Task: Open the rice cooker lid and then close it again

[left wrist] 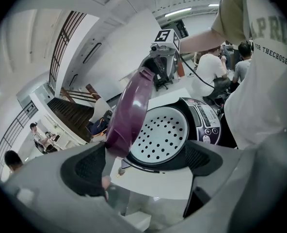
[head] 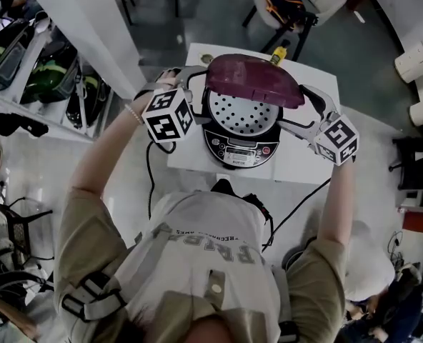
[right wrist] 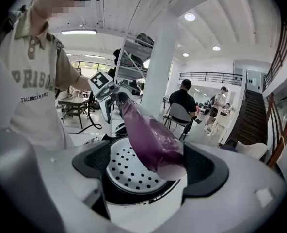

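The rice cooker (head: 241, 147) stands on the table (head: 188, 159) with its purple lid (head: 251, 81) raised. The left gripper (head: 194, 91) and right gripper (head: 306, 113) flank the lid, jaws wide and unclamped, apparently to steady it for closing.

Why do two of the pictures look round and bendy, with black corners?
Left gripper view: the wide-angle lens bends straight lines and stretches the purple lid, leaving black corners. Right gripper view: same bulge, plus a ceiling lamp glaring white. Head view: straighter but dim; the rice cooker looks sharp.
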`<state>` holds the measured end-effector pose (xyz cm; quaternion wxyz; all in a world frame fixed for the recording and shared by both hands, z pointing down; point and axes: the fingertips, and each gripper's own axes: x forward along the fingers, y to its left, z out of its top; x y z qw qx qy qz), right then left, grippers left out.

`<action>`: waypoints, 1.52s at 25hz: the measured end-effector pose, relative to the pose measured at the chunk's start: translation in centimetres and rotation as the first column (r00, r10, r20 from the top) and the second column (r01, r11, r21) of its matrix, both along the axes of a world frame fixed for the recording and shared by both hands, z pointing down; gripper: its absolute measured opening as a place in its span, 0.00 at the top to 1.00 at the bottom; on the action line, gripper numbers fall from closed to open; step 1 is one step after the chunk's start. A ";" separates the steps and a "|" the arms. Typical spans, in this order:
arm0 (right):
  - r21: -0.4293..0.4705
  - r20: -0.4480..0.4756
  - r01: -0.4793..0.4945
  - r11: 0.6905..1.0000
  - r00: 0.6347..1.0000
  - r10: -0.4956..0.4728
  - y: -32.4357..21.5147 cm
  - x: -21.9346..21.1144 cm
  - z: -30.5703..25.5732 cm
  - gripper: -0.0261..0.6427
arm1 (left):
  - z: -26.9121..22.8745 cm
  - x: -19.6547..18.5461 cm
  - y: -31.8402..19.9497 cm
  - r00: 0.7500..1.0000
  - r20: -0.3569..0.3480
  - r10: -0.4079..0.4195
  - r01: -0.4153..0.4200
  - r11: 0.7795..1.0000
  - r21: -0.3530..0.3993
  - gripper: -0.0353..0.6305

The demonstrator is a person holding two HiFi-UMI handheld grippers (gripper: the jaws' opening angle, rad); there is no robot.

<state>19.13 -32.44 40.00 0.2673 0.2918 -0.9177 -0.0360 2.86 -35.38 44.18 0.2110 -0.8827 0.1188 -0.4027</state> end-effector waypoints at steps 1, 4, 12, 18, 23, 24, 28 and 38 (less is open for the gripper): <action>-0.009 -0.014 0.005 1.000 1.000 -0.005 0.4 -0.1 0.5 0.30 | 0.4 -0.1 0.5 1.000 0.008 0.004 -0.004 1.000 -0.008 0.16; -0.038 -0.049 0.019 0.999 0.999 -0.021 1.6 -0.3 2.0 0.30 | 1.7 -0.3 1.7 0.999 0.041 0.022 -0.021 1.000 -0.021 0.16; -0.107 -0.100 0.041 0.993 0.994 -0.052 3.6 -0.6 4.8 0.30 | 4.5 -1.0 3.7 0.988 0.141 0.068 -0.064 0.997 -0.030 0.16; -0.156 -0.119 0.053 0.986 0.990 -0.072 4.6 -0.7 6.3 0.30 | 6.0 -1.3 4.6 0.976 0.199 0.090 -0.084 0.996 -0.041 0.16; -0.209 -0.135 0.069 0.976 0.986 -0.099 5.4 -0.7 7.7 0.30 | 7.5 -1.6 5.5 0.961 0.251 0.116 -0.104 0.993 -0.061 0.16; -0.218 -0.136 0.072 0.973 0.985 -0.104 5.6 -0.7 8.0 0.30 | 7.8 -1.6 5.6 0.958 0.260 0.121 -0.108 0.992 -0.065 0.16; -0.254 -0.146 0.084 0.964 0.981 -0.124 6.1 -0.6 9.0 0.30 | 8.8 -1.7 6.2 0.947 0.292 0.137 -0.118 0.990 -0.082 0.16; -0.308 -0.172 0.116 0.944 0.969 -0.175 7.1 -0.7 10.7 0.30 | 10.6 -2.1 6.7 0.923 0.351 0.157 -0.134 0.987 -0.091 0.16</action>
